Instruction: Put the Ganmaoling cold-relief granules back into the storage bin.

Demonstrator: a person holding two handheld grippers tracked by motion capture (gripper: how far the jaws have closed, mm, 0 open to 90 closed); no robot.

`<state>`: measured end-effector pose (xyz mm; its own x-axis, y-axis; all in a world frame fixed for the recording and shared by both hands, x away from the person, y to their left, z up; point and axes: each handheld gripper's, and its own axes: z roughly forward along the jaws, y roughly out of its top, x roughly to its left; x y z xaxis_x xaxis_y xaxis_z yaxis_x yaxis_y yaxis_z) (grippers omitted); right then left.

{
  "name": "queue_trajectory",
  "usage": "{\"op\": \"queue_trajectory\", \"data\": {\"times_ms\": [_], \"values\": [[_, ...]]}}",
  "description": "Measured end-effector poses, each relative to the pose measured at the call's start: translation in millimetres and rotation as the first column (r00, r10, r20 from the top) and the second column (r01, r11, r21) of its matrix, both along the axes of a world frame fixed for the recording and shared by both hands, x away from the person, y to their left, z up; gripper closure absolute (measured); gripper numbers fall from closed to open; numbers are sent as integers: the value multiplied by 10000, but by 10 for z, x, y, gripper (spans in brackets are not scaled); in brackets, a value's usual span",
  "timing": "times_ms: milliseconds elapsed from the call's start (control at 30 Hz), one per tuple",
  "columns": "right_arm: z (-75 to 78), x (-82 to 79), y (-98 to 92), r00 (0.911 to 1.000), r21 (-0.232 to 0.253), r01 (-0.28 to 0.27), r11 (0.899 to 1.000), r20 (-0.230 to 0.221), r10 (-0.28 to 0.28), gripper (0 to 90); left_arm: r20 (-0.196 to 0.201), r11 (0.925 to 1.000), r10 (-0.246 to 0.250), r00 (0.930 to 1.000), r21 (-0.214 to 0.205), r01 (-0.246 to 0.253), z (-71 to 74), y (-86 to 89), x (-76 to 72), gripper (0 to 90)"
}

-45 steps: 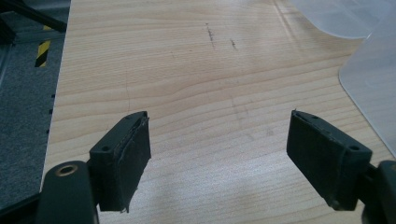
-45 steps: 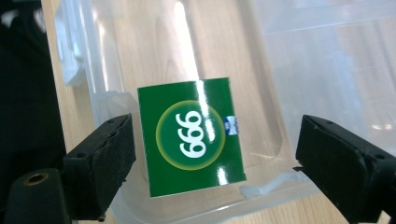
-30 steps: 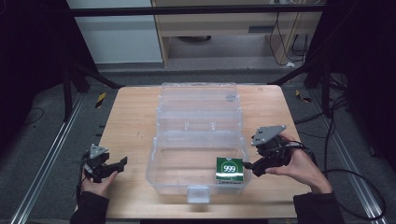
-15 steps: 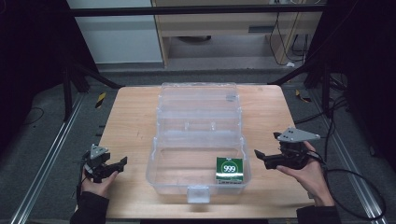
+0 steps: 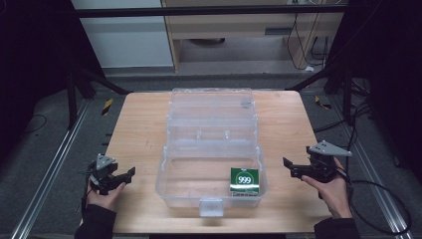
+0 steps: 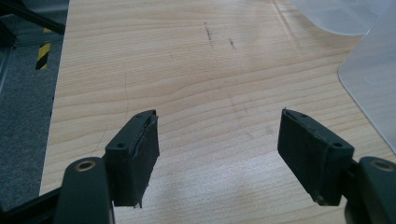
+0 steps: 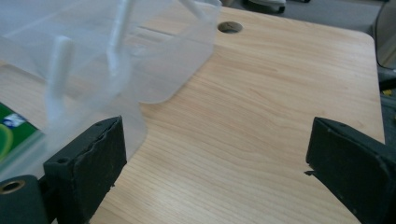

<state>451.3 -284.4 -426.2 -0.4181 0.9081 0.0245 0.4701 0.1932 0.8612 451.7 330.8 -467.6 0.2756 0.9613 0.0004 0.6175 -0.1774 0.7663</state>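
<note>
Right hand-held gripper off to right of clear plastic box, jaws spread and just been opening, nothing between them. Green "999" packet lies inside box, front right corner, free of any grip. Placing step looks done; retreat in hand. Left hand-held gripper spread too, empty, over bare desk left of box. Lid stands open at back; likely next call: reach over and swing it shut, or fetch another item.

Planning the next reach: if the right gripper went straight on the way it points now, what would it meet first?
Probably the clear plastic box: in the high view the right gripper, jaws open and empty, points at its near right wall, with bare table between. Height is hard to judge.
</note>
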Motion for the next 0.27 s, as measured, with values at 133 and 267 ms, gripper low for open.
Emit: {"op": "queue_trajectory", "data": {"times_ms": [133, 267], "values": [[-131, 8, -92, 9981, 36, 609, 9981, -38, -609, 48, 8, 10000, 29, 10000, 28, -29, -2, 3, 2, 278], [-238, 7, -158, 9937, 108, 1112, 9937, -132, -1110, 47, -10, 9999, 96, 10000, 69, -96, -14, 6, 8, 262]]}}
